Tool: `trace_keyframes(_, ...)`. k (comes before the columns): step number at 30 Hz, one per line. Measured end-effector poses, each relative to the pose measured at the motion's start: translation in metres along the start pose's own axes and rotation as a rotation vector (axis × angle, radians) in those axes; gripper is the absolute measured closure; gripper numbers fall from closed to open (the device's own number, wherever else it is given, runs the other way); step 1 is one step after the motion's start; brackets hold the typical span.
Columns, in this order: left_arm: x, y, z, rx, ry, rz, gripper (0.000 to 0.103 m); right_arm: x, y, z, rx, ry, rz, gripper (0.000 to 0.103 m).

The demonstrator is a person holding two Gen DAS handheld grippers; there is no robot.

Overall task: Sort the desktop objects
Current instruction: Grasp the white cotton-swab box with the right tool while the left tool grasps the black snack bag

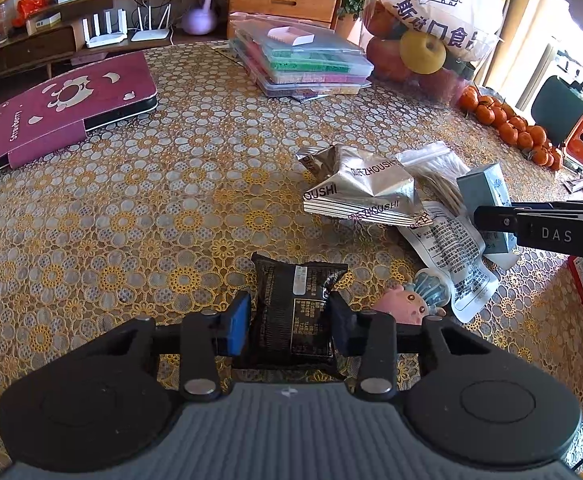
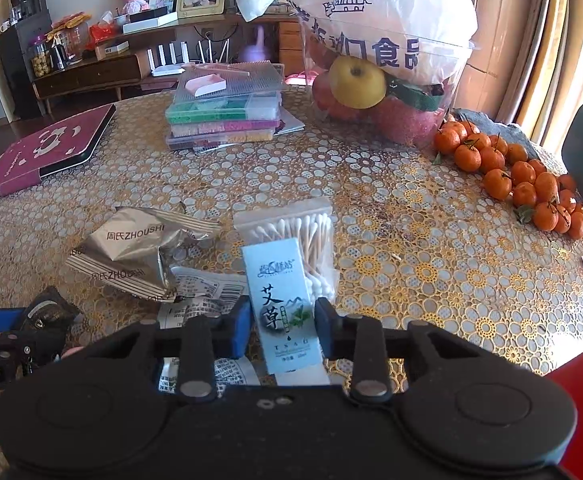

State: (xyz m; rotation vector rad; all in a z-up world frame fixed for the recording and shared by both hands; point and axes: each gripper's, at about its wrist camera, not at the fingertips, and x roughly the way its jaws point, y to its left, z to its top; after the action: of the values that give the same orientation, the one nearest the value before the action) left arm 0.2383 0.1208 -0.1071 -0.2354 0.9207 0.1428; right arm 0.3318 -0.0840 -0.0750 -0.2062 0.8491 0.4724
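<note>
My left gripper [image 1: 287, 320] is shut on a black snack packet [image 1: 295, 304] near the table's front edge. My right gripper [image 2: 281, 320] is shut on a light blue carton [image 2: 281, 300] printed with green leaves; the carton [image 1: 487, 196] also shows at the right in the left wrist view. Beyond lie silver ZHOUSHI pouches [image 1: 363, 192], a zip bag of cotton swabs [image 2: 295, 236], and a white printed sachet [image 1: 451, 256]. A pink plush toy [image 1: 407, 304] lies right of the black packet.
A maroon tablet case [image 1: 63, 108] lies at the far left. Stacked clear bead boxes [image 1: 307, 60] sit at the back, a clear tub of fruit with a white bag [image 2: 375, 84] beside them. Several tangerines [image 2: 531, 184] line the right edge. A gold lace cloth [image 1: 171, 200] covers the table.
</note>
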Motion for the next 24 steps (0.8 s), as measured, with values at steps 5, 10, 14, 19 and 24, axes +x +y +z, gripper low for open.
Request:
trace_keyframes(5,-0.001,0.000,0.000,0.004,-0.006,-0.002,0.068,-0.002,-0.001,-0.002,0.009,0.000,-0.002,0.074)
trace_keyframes(10,-0.002,0.001,0.000,-0.001,-0.005,-0.005,0.070,-0.007,-0.002,-0.005,0.021,0.006,0.003,0.074)
trace_keyframes(14,-0.005,0.003,0.000,-0.004,-0.007,-0.005,0.070,-0.014,-0.002,-0.007,0.026,0.006,0.007,0.074)
trace_keyframes(19,-0.011,0.004,-0.002,-0.007,-0.008,-0.007,0.070,-0.024,-0.003,-0.012,0.040,0.017,0.017,0.074)
trace_keyframes(24,-0.019,0.003,-0.005,-0.007,-0.009,-0.015,0.070,-0.038,-0.004,-0.016,0.052,0.021,0.022,0.074)
